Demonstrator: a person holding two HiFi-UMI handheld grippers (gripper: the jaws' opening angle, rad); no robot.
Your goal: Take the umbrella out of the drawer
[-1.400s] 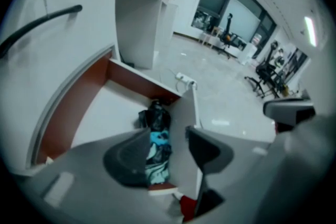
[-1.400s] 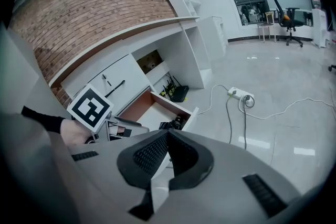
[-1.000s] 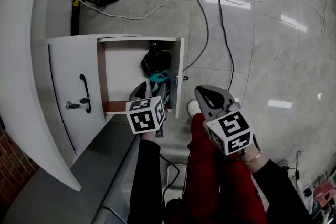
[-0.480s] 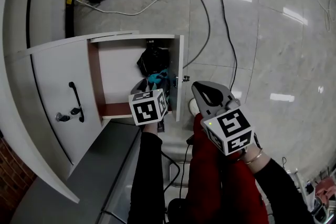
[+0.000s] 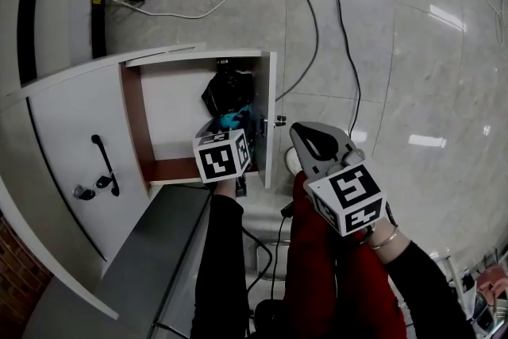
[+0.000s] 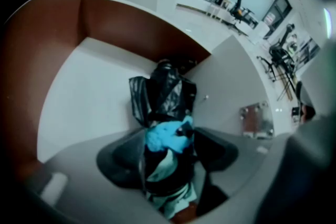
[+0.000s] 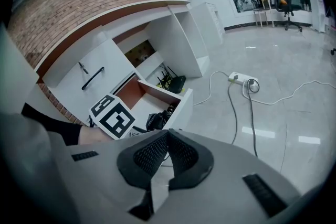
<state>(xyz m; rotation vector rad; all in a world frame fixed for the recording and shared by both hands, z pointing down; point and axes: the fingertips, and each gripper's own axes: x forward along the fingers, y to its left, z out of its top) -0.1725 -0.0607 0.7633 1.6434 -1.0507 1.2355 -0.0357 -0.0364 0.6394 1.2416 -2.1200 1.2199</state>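
- Panel with handle (image 5: pixel 103 164) at left, clear of work.
- Drawer (image 5: pixel 270 103) pulled open, so access is from above.
- Umbrella (image 6: pixel 164 96), black with blue part, lies in drawer near right wall.
- Left gripper (image 6: pixel 168 147) points steeply down into drawer. Jaws have just been opening, now wide, umbrella between them. Not pinched yet, I judge.
- Right wall close to jaw, may hinder.
- Right gripper (image 7: pixel 167 136) pressed closed, empty, kept aside over floor.
- Cables (image 5: pixel 341 52) well apart.
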